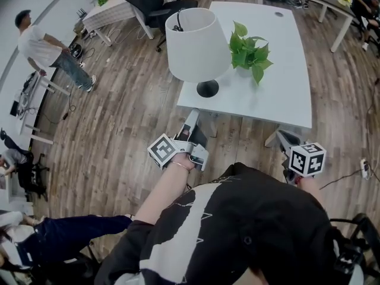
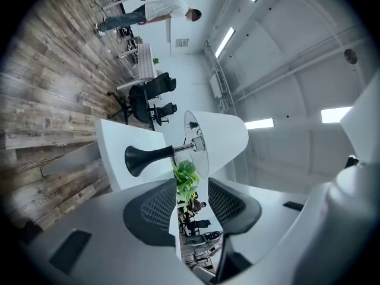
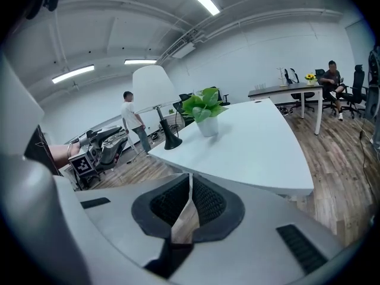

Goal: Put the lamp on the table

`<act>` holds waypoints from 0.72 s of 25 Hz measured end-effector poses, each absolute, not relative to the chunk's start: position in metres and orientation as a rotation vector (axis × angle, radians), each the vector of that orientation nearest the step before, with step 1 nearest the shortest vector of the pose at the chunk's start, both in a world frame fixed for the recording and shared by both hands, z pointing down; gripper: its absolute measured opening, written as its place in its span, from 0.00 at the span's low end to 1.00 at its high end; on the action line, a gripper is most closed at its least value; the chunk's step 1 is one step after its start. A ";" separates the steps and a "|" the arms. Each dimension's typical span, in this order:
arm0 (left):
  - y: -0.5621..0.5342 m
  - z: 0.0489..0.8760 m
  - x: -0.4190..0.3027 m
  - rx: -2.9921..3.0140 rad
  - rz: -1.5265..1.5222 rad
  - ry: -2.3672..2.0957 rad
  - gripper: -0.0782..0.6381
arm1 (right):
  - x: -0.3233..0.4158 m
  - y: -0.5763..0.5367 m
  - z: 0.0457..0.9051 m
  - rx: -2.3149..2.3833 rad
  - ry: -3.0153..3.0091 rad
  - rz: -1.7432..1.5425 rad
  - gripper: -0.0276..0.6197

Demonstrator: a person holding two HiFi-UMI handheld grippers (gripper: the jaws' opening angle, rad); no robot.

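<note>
The lamp stands upright on the worktop, seemingly delivered, hence left gripper near the lamp, fingers apart, empty; right gripper fingers together

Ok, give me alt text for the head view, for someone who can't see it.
A white-shaded lamp stands on a white table beside a green plant. Below it, over the wooden floor, the left gripper points toward the lamp, holding nothing.
</note>
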State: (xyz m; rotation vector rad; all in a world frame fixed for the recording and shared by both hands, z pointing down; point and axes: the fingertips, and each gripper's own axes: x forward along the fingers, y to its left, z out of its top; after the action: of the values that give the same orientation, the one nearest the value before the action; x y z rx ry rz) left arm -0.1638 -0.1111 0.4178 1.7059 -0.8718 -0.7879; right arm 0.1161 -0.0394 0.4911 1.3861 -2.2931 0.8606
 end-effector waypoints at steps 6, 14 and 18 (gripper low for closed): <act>-0.077 0.427 -0.181 1.733 -0.764 -0.884 0.28 | 0.089 -0.015 0.501 1.347 -2.298 0.865 0.09; -0.024 0.443 -0.202 1.714 -0.753 -0.885 0.19 | 0.045 0.016 0.525 1.233 -2.321 0.918 0.09; 0.000 0.448 -0.216 1.772 -0.718 -0.941 0.13 | 0.031 0.024 0.531 1.149 -2.330 0.923 0.09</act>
State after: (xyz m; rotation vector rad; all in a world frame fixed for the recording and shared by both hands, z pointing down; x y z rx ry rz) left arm -0.2164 0.0004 0.4485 1.7715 -0.9413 -0.7179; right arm 0.0308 0.0239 0.5314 1.1492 -2.3303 0.9233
